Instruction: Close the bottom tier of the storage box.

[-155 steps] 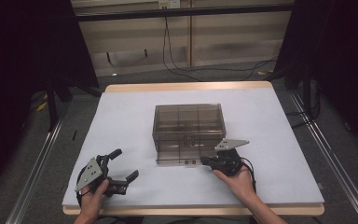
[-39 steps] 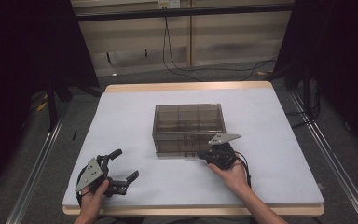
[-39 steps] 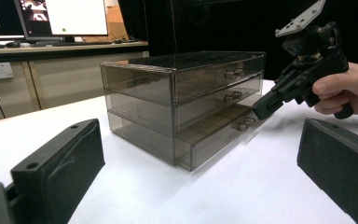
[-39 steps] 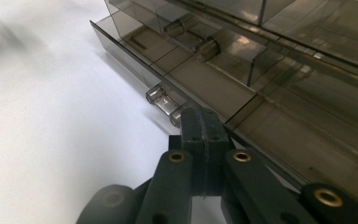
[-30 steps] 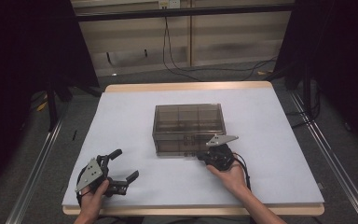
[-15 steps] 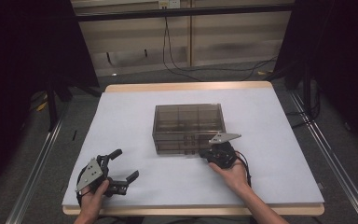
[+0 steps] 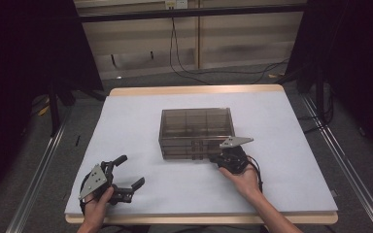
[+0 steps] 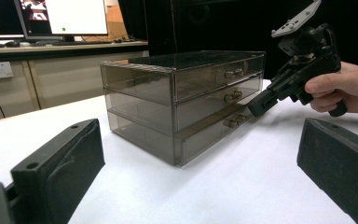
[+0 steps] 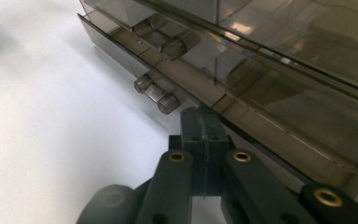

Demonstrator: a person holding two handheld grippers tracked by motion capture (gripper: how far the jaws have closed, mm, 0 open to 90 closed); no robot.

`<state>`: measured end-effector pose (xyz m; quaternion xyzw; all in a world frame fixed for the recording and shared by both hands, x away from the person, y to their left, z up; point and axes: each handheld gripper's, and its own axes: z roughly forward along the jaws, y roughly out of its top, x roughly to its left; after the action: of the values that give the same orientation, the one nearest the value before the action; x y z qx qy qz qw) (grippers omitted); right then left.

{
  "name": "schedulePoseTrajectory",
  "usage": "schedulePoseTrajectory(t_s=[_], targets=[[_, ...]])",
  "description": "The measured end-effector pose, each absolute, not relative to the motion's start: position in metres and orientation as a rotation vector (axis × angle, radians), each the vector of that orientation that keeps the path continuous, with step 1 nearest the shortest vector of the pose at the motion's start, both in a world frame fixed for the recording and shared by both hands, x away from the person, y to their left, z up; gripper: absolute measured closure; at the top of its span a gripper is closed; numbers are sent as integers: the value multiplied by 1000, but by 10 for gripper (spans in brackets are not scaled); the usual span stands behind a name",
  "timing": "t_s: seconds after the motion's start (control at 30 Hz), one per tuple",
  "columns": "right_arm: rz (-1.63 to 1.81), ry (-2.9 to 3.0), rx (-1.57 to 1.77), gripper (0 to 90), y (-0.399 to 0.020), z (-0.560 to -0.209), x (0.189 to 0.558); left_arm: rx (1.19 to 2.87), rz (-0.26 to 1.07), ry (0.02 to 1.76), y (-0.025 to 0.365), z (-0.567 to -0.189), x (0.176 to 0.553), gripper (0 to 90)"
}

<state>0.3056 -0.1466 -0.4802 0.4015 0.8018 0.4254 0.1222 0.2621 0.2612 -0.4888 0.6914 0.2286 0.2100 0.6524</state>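
1. A smoky clear drawer box (image 7: 196,132) with three drawers stands near the middle of the white table (image 7: 141,116), its fronts facing the person

2. The right gripper (image 9: 200,122) is clenched, its two jaws pressed flat together with nothing between them, and its tip rests against the front of the bottom drawer (image 8: 209,128), just beside that drawer's small clear handle (image 9: 156,93)

3. In the left gripper view the bottom drawer seems to stand slightly proud of the two above it, so it looks either a little way out or not quite home; the upper two sit flush

4. From the closed tip set flat on the drawer front rather than around the handle, my judgement is that the work in hand is pushing the bottom drawer shut, and that it is near its end, with only a last short push left

5. If instead the drawer is to be pulled out, nothing of that is done yet: the jaws would have to open and take the handle

6. The left gripper (image 7: 125,171) is released, jaws wide apart and holding nothing, resting low at the near left corner of the table, well apart from the box, with no part in the work

7. I cannot tell whether anything lies inside the drawers
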Motion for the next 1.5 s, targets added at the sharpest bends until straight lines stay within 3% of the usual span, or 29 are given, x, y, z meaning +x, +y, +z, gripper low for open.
schedulePoseTrajectory(t_s=[1.5], targets=[[1220, 2311, 1236, 900, -148, -483, 310, 1592, 491, 508, 262, -488, 262, 4]])
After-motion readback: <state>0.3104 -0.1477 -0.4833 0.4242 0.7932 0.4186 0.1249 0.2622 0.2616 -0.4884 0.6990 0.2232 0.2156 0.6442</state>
